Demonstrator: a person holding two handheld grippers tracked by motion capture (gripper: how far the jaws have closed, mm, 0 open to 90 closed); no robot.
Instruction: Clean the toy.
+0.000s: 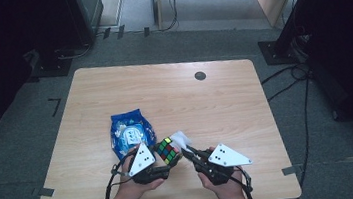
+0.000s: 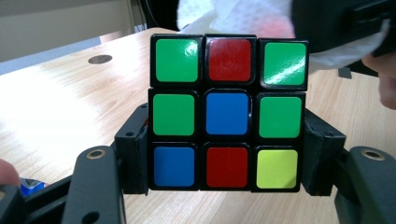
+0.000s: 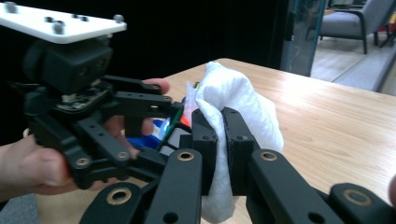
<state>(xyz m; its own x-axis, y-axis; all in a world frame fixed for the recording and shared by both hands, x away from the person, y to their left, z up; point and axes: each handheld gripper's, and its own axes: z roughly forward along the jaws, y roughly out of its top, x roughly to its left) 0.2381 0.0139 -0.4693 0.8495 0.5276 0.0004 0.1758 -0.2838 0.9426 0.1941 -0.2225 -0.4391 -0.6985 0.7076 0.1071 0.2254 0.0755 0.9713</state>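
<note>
Cube (image 2: pixel 227 113) shows mixed green, red, blue and yellow stickers.

A light wooden table (image 1: pixel 112 86) stands on grey carpet (image 1: pixel 19 147), dark surroundings.

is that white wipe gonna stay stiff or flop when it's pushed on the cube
Likely floppy: the white wipe bunches and droops around the right hand-held gripper. Probably light, so it bends against the cube, which looks rigid in the left hand-held gripper.
</note>
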